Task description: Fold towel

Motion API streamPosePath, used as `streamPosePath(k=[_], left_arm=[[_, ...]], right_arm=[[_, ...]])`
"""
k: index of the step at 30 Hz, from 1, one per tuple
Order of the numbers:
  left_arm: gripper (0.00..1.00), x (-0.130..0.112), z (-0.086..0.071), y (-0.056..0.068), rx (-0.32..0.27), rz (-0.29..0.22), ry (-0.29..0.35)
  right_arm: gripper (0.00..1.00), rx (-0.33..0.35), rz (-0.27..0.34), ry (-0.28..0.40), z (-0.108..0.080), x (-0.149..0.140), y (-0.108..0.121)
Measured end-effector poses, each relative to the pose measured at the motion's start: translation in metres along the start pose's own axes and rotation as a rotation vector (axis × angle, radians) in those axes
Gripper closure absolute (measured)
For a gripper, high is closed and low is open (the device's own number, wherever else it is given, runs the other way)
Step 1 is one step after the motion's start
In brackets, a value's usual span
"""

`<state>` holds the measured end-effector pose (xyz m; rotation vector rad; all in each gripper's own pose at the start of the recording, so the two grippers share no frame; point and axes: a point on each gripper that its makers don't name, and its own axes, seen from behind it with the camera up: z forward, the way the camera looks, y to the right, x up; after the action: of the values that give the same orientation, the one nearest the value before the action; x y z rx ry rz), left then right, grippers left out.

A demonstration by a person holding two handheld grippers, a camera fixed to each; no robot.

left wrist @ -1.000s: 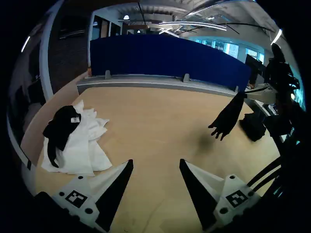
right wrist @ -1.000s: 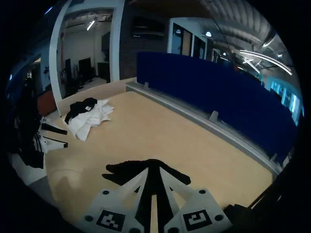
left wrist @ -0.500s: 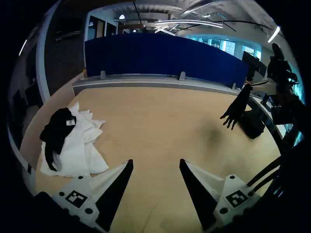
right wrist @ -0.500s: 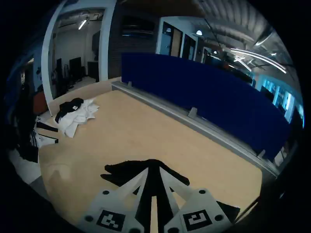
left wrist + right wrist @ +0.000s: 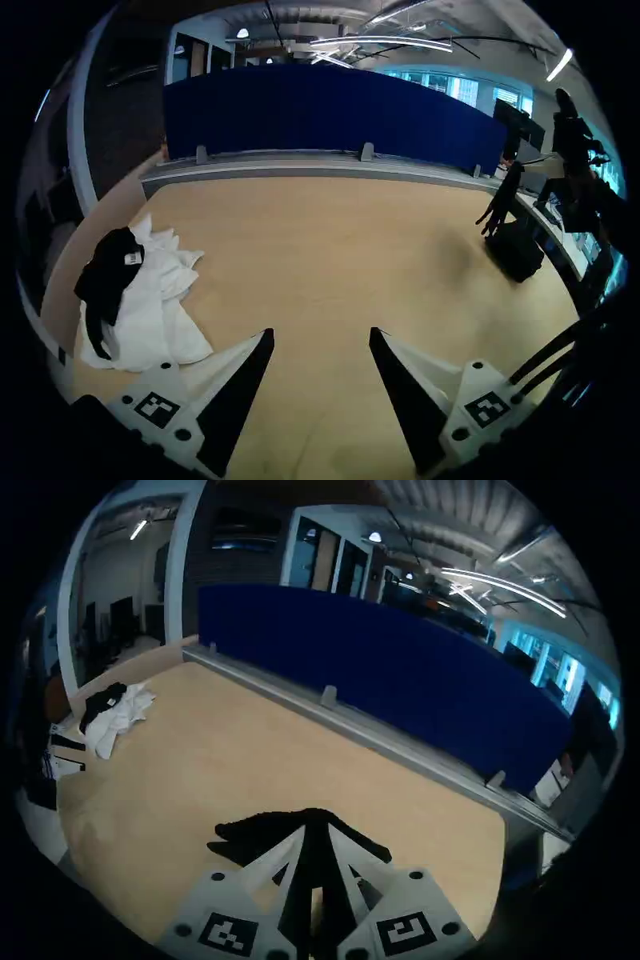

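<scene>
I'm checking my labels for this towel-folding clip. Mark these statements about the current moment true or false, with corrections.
1. The left gripper is open, with nothing between its fingers. True.
2. The right gripper is clamped on a white cloth. False: it is shut on a black cloth.
3. A pile of white cloths with a black garment on top lies on the wooden table. True.
4. The divider behind the table is red. False: it is blue.
</scene>
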<state>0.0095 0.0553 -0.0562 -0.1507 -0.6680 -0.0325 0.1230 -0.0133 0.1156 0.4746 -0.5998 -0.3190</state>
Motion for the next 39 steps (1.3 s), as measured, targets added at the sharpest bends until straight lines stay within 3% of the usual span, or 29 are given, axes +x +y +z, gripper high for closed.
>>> streamPosePath(k=[8,17,29,39], left_arm=[[0.12,0.005,0.006,0.007,-0.002,0.011,-0.005],[0.12,0.008,0.01,0.013,-0.001,0.018,-0.007],[0.12,0.009,0.014,0.021,-0.002,0.026,-0.01],[0.12,0.014,0.015,0.026,-0.01,0.033,-0.007]], right_arm=[[0.95,-0.061,0.02,-0.027,-0.001,-0.01,0.056],[0.95,-0.091,0.048,-0.032,0.002,-0.008,0.093],[0.95,-0.097,0.067,-0.054,0.006,-0.019,0.105],[0.95,-0.092,0.097,-0.073,-0.013,-0.048,0.101]])
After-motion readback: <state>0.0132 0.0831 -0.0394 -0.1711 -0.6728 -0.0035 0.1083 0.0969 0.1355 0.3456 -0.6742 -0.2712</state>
